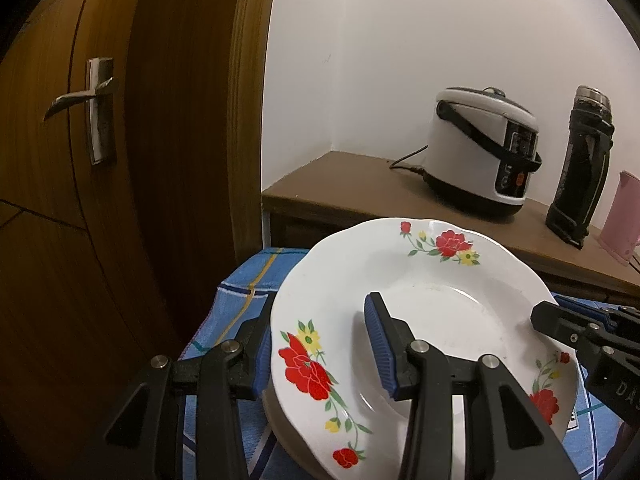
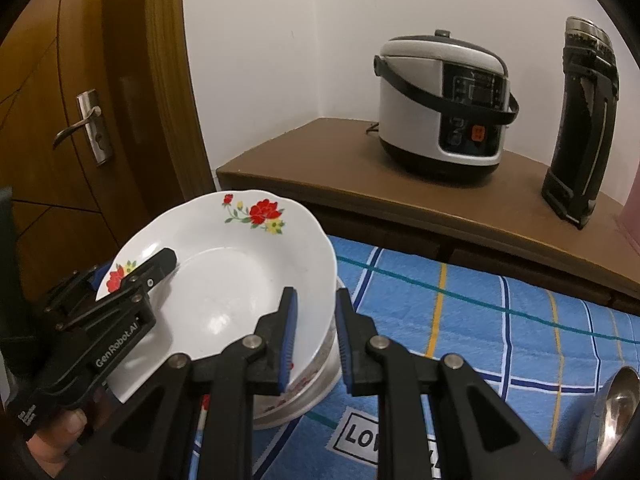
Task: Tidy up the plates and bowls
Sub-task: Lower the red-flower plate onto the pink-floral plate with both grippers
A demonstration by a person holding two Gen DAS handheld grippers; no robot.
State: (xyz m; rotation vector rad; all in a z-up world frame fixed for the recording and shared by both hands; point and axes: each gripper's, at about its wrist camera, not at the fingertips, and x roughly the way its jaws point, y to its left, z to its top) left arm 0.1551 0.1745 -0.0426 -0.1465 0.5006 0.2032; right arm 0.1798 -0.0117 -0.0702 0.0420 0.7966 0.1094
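the left gripper (image 1: 322, 344) is clamped on the left rim of the floral plate (image 1: 440, 320), one pad under the rim and one inside the well. the right gripper (image 2: 316, 336) pinches the same plate's right rim. the plate sits tilted on a stack of dishes (image 2: 316, 384) on the blue checked cloth (image 2: 480, 320), near the door (image 1: 100, 200).

risk, as i judge it: two rigid grips on thin glazed china, so if the hands pull unevenly the rim may slip from a pad and the plate drop onto the stack, chipping it.

the right wrist view alone shows the dishes beneath the plate and a metal spoon (image 2: 616, 408) at far right; the left view alone shows a pink object (image 1: 622, 220) on the shelf (image 1: 360, 188).
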